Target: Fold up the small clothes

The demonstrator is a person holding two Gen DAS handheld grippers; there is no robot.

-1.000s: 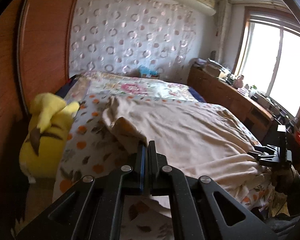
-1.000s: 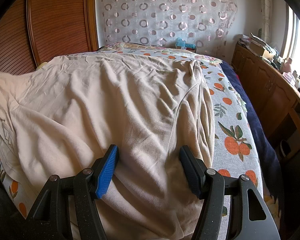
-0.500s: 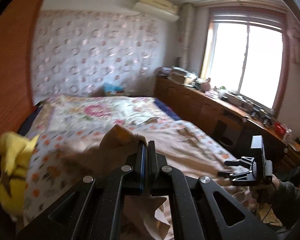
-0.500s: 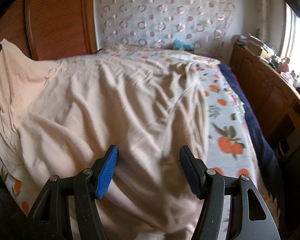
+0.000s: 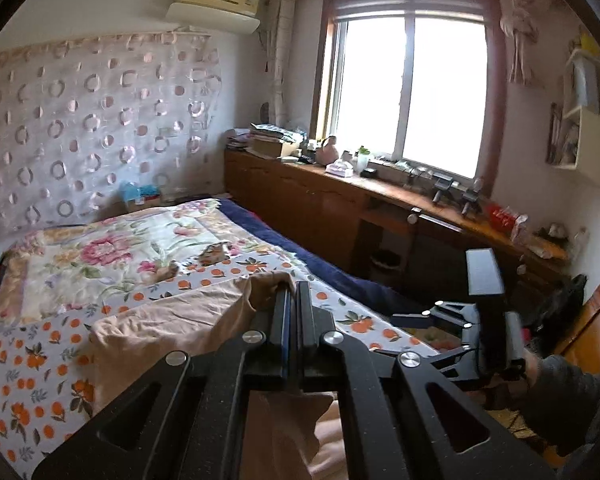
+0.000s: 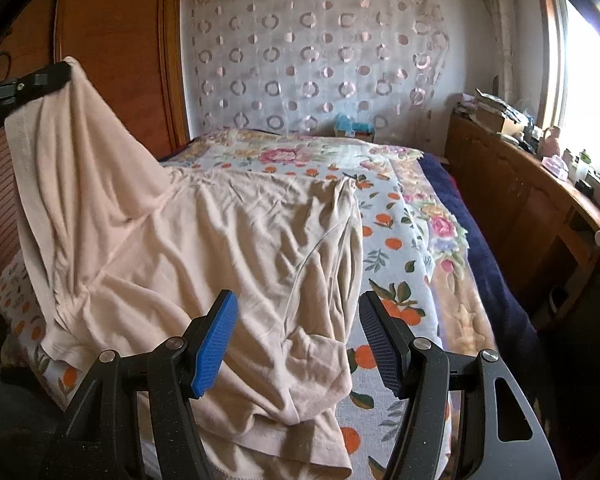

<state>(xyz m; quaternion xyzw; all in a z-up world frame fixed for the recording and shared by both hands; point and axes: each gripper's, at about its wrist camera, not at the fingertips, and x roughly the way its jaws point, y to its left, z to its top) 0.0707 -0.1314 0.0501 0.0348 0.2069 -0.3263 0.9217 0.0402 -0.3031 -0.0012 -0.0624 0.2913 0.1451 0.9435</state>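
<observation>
Garment: we work on a beige knit top [image 6: 204, 248] spread across the near half of the bed [image 6: 404, 240], one edge raised off the cover.
Location: most of the cloth lies flat and creased on the orange-print bedspread [image 5: 44, 364]; the hem hangs over the near edge of the bed.
Left gripper [image 5: 294, 300]: jaws closed on a bunched corner of the top, holding it above the bed; in the right wrist view the cloth rises in a tent from the bedspread to this grip.
Right gripper [image 6: 296, 340]: jaws spread wide, nothing between them, above the near hem; we cannot tell whether they touch the cloth.
Handling: we judge the fabric light, soft and limp. It offers no stiffness, sags from any single hold, and drags creases along.
Grip point: we recommend taking hold at a seamed edge or corner, such as the near hem, where the doubled cloth gives the blue pads [image 6: 216, 340] more to bite.
Risk: a single-layer pinch may slip out under tension.
Surroundings: wooden cabinets [image 5: 340, 208] run under the window [image 5: 408, 92]; a patterned curtain [image 6: 316, 56] covers the far wall.
</observation>
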